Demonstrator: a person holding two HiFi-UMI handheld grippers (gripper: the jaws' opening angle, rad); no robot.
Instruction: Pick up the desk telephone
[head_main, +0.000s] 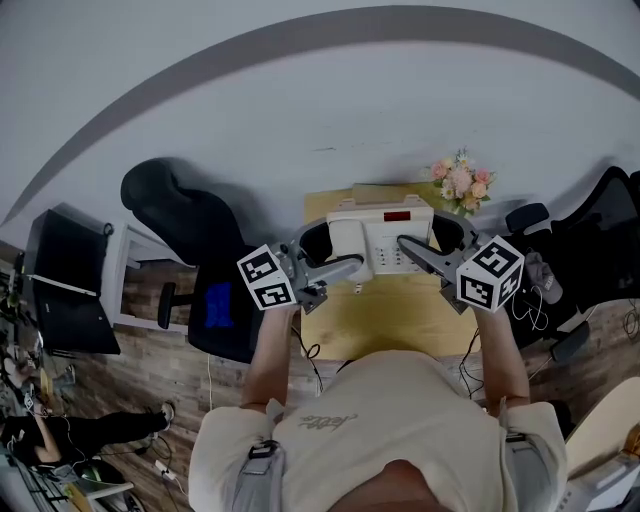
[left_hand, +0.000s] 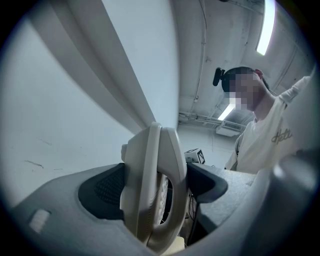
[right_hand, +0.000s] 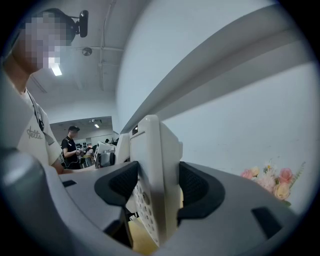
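The cream desk telephone (head_main: 378, 238), with a red display at its top, is held up over the small wooden desk (head_main: 400, 315), clamped from both sides. My left gripper (head_main: 335, 262) is shut on the telephone's left end, where the handset lies; in the left gripper view the handset edge (left_hand: 152, 190) fills the space between the dark pads (left_hand: 102, 192). My right gripper (head_main: 420, 252) is shut on the telephone's right side; the right gripper view shows the keypad body (right_hand: 152, 185) squeezed between both pads (right_hand: 197, 192).
A bunch of pink flowers (head_main: 460, 182) stands at the desk's far right corner by the white wall. A black office chair (head_main: 185, 215) is to the left, another (head_main: 590, 240) to the right. Cables (head_main: 320, 365) hang off the desk's near edge.
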